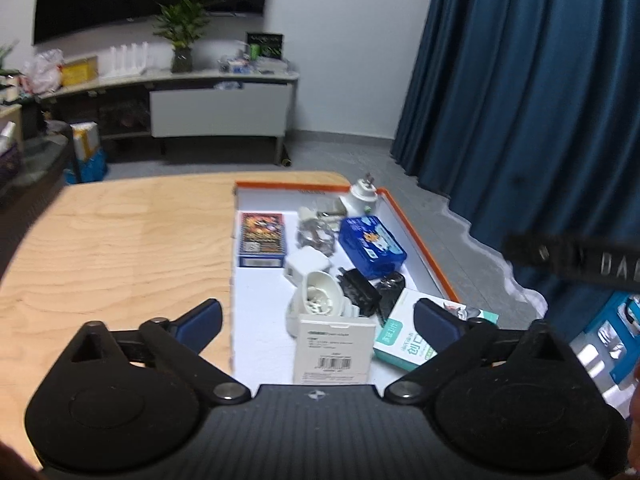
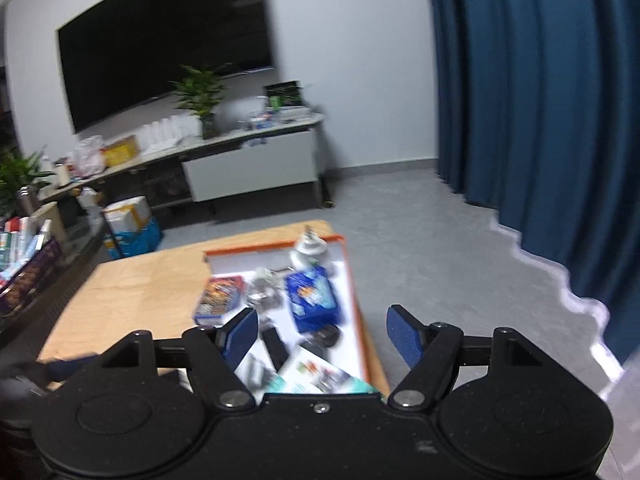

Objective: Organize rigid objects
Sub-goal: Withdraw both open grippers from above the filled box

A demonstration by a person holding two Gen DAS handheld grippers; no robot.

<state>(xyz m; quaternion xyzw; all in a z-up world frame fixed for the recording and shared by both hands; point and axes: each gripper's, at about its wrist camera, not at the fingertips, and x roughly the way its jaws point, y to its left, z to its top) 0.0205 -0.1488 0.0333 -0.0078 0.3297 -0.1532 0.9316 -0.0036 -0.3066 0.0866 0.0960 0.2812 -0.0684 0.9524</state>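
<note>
On the wooden table [image 1: 120,240], an orange-rimmed tray [image 1: 420,240] holds the sorted items: card box [image 1: 262,238], blue case [image 1: 372,242], white adapters and a white labelled box [image 1: 334,350]. Left gripper [image 1: 316,320] stands fully spread, empty, above that box. Right gripper [image 2: 322,334] is likewise wide and empty. Step in hand appears to be release; next move probably calls for fetching another object.

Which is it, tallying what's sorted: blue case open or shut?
Shut: the blue case lies in the tray, lid flat, no gap showing.
</note>
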